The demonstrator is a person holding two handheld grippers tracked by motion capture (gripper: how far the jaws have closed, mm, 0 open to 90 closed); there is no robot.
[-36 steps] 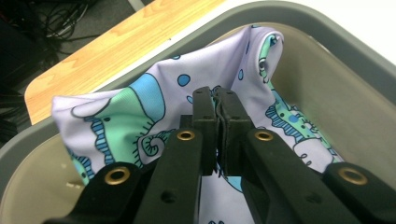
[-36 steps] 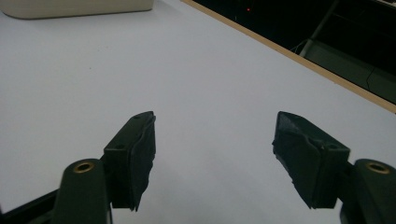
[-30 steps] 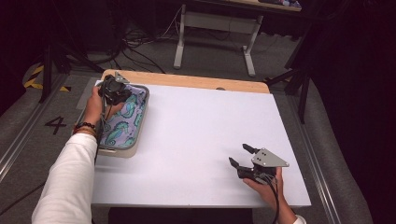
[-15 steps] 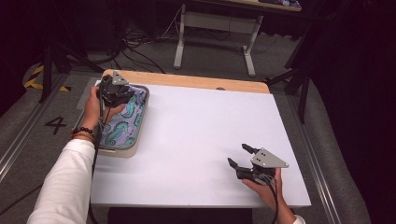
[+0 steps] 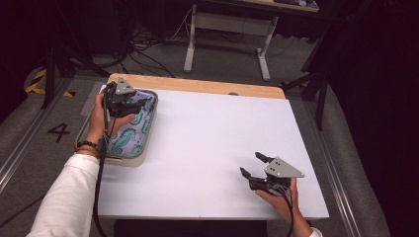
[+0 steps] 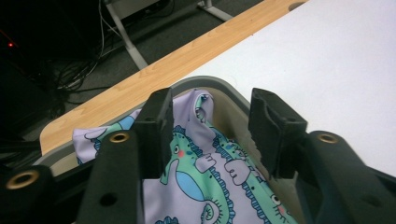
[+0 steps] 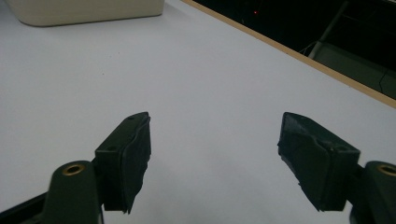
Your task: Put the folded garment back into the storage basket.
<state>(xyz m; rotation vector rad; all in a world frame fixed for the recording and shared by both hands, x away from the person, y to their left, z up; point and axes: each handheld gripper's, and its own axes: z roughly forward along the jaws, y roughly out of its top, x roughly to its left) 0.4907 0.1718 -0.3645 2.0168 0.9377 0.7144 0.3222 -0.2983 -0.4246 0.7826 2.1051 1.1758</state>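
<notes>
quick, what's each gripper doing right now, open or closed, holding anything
Left gripper: open, jaws just been opening above the seahorse cloth in the tray, gripping nothing.
Right gripper: open, empty, over the white table.

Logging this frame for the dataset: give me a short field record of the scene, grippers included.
cloth: seahorse-print fabric lying in the tray
tray place: table's far left corner
left gripper: over the tray, jaws just been opening, apart above the fabric, not pinching it
right gripper: open, nothing between jaws, over bare white tabletop at near right

Right gripper (image 7: 215, 158) jaws apart above white table (image 7: 210, 79), beige tray (image 7: 88, 11) beyond
</notes>
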